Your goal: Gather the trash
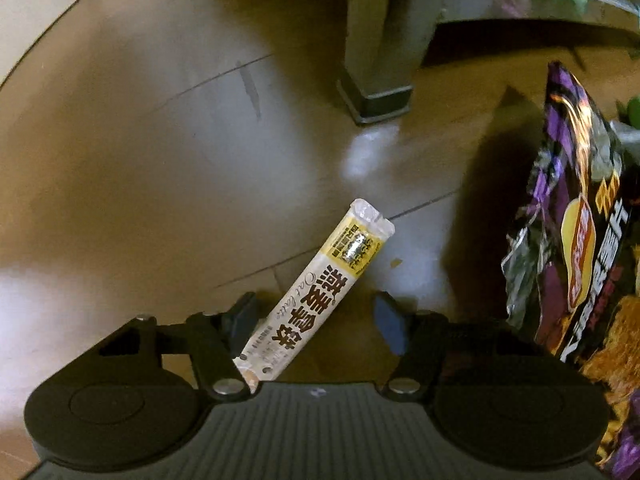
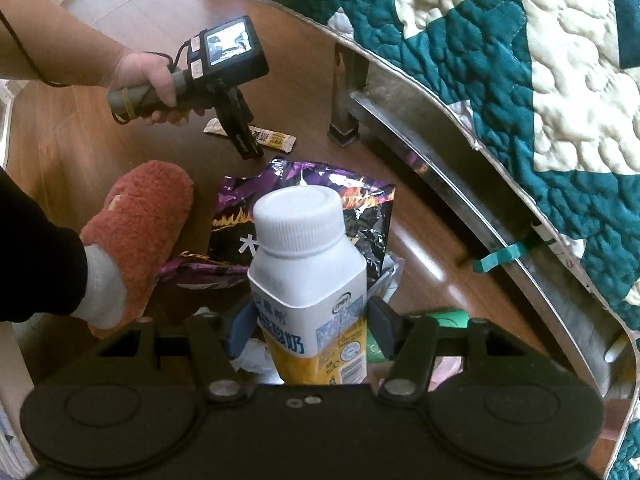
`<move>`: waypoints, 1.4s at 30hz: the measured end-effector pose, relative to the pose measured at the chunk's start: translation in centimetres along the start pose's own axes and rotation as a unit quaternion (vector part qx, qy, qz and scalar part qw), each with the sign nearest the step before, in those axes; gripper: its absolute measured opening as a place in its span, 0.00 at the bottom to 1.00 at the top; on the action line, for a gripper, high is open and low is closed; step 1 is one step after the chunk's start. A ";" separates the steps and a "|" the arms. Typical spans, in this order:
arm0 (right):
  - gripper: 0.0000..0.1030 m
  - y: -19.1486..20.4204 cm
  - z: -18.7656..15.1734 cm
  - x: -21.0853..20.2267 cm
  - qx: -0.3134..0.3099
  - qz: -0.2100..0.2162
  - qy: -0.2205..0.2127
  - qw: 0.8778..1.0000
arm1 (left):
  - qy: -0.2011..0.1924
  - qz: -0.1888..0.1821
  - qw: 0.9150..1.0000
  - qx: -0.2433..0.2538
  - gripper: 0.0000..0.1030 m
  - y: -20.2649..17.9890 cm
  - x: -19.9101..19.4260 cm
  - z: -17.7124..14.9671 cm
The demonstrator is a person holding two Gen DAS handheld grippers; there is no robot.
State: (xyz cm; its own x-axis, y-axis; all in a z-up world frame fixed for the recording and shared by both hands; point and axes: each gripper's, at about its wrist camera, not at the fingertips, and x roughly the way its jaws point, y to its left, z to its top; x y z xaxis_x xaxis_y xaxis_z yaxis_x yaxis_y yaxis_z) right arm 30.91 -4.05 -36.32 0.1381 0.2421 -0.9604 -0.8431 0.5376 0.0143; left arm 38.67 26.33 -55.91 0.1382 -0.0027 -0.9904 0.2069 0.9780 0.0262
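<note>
The left gripper [image 1: 316, 320] points straight down at the wooden floor [image 1: 160, 160]. Its jaws stand apart, and the sachet [image 1: 316, 292] lies on the floor between them. The left pad sits just beside, perhaps touching, the sachet's edge; the right pad stands clear of it. Nothing is clamped.

The sachet is a slim cream stick pack with a yellow band near its far end. It carries large dark Chinese characters and the script "Oat latte". Its long axis runs diagonally: the near end lies under the gripper body at lower left, and the clear sealed end points up and right toward the metal bed leg [image 1: 376, 60].

To the right of the sachet, well clear of the jaws, lies a crumpled purple chip bag [image 1: 580, 240] with a red-and-yellow logo.

The right gripper [image 2: 312, 320] is closed on a white bottle [image 2: 308, 264] with a ribbed cap. The bottle stands upright between the pads, over the chip bag. Its label shows blue Chinese characters, a yellow lower panel and a barcode.
</note>
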 end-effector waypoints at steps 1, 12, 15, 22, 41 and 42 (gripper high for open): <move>0.58 0.0 0.0 0.0 0.001 0.000 -0.001 1.000 | 0.001 -0.009 1.000 -0.009 0.55 0.3 0.0 0.1; 0.58 -0.1 -0.5 -0.7 0.017 -0.014 -0.002 1.000 | -0.004 -0.020 0.994 -0.112 0.23 0.5 -1.1 -1.6; 0.58 -0.1 -0.4 -1.1 0.022 -0.018 -0.005 1.000 | -0.008 -0.021 0.990 -0.142 0.21 0.9 -1.6 -3.2; 0.58 -0.2 0.2 -3.1 0.046 -0.033 -0.029 0.998 | -0.052 -0.053 0.972 -0.222 0.20 2.4 -5.8 -6.4; 0.58 1.3 1.4 -20.7 0.103 -0.121 -0.186 0.970 | -0.311 -0.072 0.918 -0.233 0.08 2.1 -32.6 -8.1; 0.58 1.3 1.3 -21.8 0.104 -0.127 -0.195 0.967 | -0.316 -0.074 0.917 -0.231 0.08 2.0 -33.6 -8.1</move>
State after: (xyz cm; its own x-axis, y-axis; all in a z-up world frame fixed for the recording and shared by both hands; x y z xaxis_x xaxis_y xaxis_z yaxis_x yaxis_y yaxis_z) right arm 27.52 -7.56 -15.02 0.5461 0.3459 -0.7630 -0.6396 0.7603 -0.1132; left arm 26.63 30.03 -23.66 0.7060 -0.1213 -0.6978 -0.1423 0.9408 -0.3076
